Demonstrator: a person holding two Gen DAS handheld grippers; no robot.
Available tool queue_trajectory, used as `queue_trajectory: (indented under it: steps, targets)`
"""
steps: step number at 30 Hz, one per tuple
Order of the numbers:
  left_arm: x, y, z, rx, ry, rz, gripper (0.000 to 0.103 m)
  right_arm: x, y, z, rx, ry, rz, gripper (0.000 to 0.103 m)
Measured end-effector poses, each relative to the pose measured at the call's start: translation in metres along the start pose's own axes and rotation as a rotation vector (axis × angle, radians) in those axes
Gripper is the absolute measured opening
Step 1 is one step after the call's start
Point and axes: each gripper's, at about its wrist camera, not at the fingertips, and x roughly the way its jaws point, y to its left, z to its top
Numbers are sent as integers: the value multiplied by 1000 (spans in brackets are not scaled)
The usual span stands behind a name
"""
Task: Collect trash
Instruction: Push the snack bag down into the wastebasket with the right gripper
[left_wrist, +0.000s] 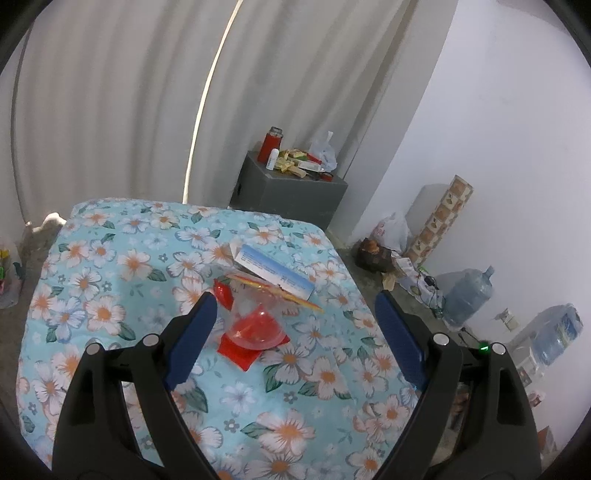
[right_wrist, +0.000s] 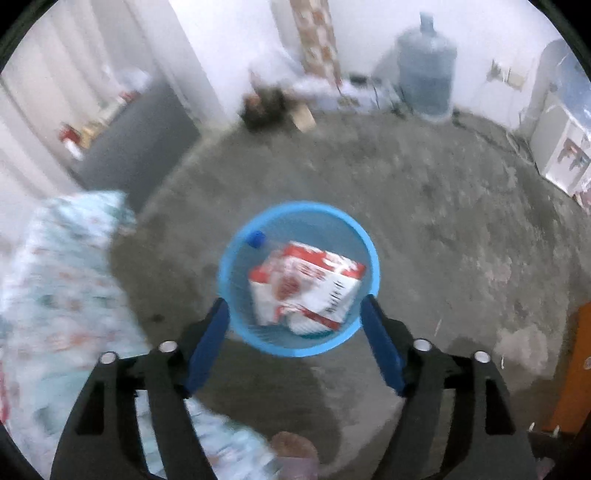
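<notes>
A floral bedcover (left_wrist: 110, 295), a grey cabinet (left_wrist: 291, 192) holding a red flask (left_wrist: 269, 144), and two water jugs (left_wrist: 469, 295) along the wall.

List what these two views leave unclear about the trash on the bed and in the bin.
- Left wrist view: print on the blue and white box is too small; the clear plastic cup covers part of the red wrapper.
- Right wrist view: motion blur smears the red and white package; it hides what lies under it in the blue bin.
- Blue cap: its bottle is indistinct.
</notes>
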Motion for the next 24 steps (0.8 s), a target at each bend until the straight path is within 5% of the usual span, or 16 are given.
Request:
queue_trajectory:
  steps: [9,15,24]
  targets:
    - [-28,7,-22,49,-24,65,83,-130,94,-23,-220,-135,100,94]
    - [-37,17,-38,60,-19,94,83,-165,160,-54,-390,-143,127,96]
    - [-41,30,-57,82,-6,147,83,-193,196,-85,-533,-194,176,96]
